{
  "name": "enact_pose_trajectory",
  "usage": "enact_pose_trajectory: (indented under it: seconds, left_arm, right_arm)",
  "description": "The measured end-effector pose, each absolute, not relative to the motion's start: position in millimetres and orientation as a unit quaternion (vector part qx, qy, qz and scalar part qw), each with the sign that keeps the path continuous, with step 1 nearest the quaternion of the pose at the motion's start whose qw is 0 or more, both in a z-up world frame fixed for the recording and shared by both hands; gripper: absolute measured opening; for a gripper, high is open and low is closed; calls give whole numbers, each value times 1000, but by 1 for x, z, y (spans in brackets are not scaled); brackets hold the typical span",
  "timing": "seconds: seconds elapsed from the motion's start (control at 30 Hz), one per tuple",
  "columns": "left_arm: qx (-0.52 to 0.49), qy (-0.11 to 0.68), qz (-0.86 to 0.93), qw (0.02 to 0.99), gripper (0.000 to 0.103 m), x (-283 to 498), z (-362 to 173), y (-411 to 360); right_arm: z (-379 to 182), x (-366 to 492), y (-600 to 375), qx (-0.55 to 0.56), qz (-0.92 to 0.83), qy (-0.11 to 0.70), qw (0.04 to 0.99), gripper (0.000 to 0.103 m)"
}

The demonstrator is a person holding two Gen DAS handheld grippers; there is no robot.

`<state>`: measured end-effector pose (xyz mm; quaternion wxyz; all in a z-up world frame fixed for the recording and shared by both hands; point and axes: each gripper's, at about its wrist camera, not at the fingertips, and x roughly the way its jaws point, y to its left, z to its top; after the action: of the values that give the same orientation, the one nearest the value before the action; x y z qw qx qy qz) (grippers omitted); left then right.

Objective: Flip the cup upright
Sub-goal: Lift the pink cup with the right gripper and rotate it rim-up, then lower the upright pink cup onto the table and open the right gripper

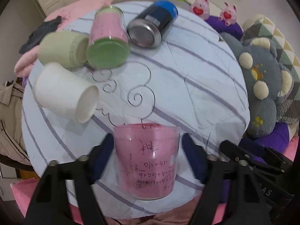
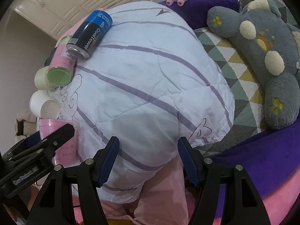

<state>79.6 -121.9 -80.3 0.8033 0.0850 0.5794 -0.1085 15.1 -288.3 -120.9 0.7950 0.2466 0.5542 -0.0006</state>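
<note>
A clear cup with a pink handwritten paper lining [image 1: 147, 161] stands upright, mouth up, on the white striped quilt [image 1: 196, 86]. My left gripper [image 1: 148, 140] is open, its blue-padded fingers on either side of the cup with small gaps. The same cup shows at the left in the right wrist view [image 2: 46, 127], partly hidden by the left gripper. My right gripper [image 2: 148, 146] is open and empty over the quilt's near edge [image 2: 150, 103].
On their sides at the back left lie a white paper cup [image 1: 65, 91], a pale green cup [image 1: 63, 49], a clear pink-and-green cup [image 1: 108, 39] and a black-and-blue can [image 1: 153, 24]. A grey plush toy [image 1: 262, 82] and pink plush pigs [image 1: 200, 5] lie right.
</note>
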Motion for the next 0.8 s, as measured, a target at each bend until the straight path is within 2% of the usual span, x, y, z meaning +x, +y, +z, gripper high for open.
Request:
enact_pose_trajectory:
  seconds: [0.43,0.8]
  left_arm:
    - [79,576,-108,807,66,80,-77,-120]
    - [91,530,-107,836,66,79,-53,-121]
  right_arm:
    - [-126,20,-289,251,-1,562,788,66]
    - [-119,22,-288,252,-1,554,793,66]
